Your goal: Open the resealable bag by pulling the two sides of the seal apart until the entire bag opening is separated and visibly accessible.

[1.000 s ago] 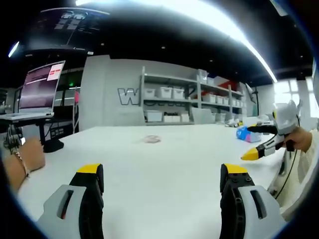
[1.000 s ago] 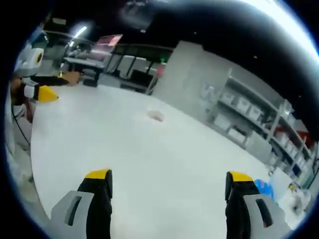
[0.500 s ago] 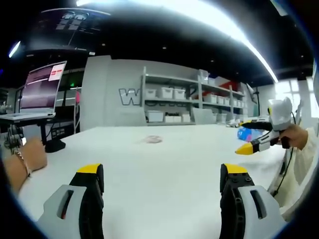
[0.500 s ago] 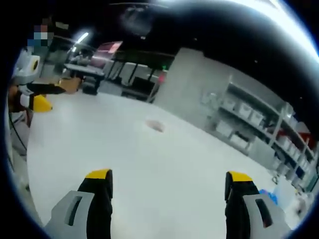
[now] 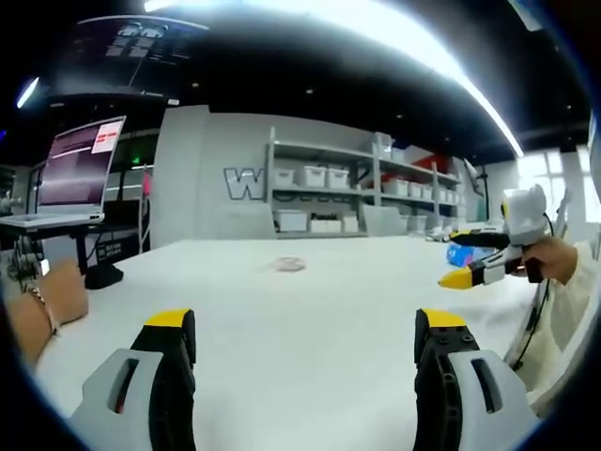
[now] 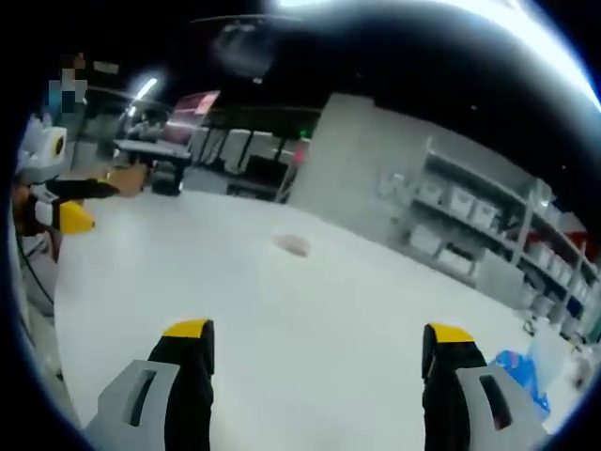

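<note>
Over the last second the right gripper (image 5: 470, 271) has swung inward toward the table's (image 5: 310, 319) middle, where the small resealable bag (image 5: 287, 264) lies at 12 o'clock, well apart — both grippers' jaws spread wide, empty, the left gripper (image 5: 305, 340) unmoved — so the approach has only begun.

A lab or workshop is showing: grey metal shelving (image 5: 347, 183) carrying white storage bins (image 5: 315, 175), a large white worktable (image 5: 300, 310), an open laptop (image 5: 73, 169) running.
</note>
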`<state>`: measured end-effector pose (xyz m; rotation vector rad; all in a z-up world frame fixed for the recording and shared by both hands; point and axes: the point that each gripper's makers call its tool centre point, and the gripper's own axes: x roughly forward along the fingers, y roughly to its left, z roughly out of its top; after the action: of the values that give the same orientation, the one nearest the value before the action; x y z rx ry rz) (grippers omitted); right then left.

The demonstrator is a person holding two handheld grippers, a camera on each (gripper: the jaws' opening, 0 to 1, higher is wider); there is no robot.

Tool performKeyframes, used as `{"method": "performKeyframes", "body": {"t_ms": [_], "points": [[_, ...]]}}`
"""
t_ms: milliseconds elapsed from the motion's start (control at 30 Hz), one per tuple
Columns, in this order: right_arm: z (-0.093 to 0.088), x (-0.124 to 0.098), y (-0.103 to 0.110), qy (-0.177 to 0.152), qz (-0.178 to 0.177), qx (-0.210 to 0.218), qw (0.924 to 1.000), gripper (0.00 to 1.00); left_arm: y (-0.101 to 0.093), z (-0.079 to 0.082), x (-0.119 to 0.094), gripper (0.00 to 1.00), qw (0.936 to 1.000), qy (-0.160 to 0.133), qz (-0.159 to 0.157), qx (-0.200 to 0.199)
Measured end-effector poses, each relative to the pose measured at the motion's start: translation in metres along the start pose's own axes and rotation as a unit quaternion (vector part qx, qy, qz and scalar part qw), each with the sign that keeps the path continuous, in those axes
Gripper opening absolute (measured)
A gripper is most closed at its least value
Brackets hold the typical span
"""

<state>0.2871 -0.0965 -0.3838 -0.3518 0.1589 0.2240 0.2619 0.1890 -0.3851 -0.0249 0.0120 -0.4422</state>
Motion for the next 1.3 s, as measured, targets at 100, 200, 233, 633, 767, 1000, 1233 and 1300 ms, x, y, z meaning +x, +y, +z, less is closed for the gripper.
{"method": "performKeyframes", "body": {"t_ms": [100, 200, 233, 633, 767, 1000, 1233, 1300], "points": [[0.001, 0.002, 0.000, -0.001, 0.002, 0.010, 0.9999, 0.93, 0.000, 0.001, 0.000, 0.96, 1.0000, -0.001, 0.000, 0.000], [0.002, 0.003, 0.001, 0.001, 0.002, 0.014, 0.9999, 0.93, 0.001, 0.001, -0.001, 0.96, 1.0000, -0.001, 0.000, 0.000], [0.002, 0.004, 0.001, 0.001, 0.004, 0.016, 0.9999, 0.93, 0.001, 0.001, -0.001, 0.96, 1.0000, -0.001, 0.000, 0.000], [0.008, 0.011, 0.007, 0.007, 0.011, -0.004, 0.9999, 0.93, 0.002, 0.002, -0.002, 0.96, 1.0000, -0.003, 0.000, 0.000], [0.007, 0.014, 0.009, 0.015, 0.016, -0.022, 0.9995, 0.93, 0.003, 0.002, -0.003, 0.96, 1.0000, -0.004, 0.001, 0.000], [0.014, 0.018, 0.008, 0.017, 0.020, -0.055, 0.9981, 0.93, 0.004, 0.002, -0.003, 0.95, 1.0000, -0.003, 0.001, 0.001], [0.018, 0.023, 0.009, 0.025, 0.031, -0.101, 0.9940, 0.93, 0.005, 0.002, -0.003, 0.95, 1.0000, -0.002, 0.002, 0.002], [0.019, 0.025, 0.011, 0.027, 0.036, -0.112, 0.9927, 0.93, 0.005, 0.002, -0.003, 0.95, 1.0000, -0.001, 0.002, 0.003]]}}
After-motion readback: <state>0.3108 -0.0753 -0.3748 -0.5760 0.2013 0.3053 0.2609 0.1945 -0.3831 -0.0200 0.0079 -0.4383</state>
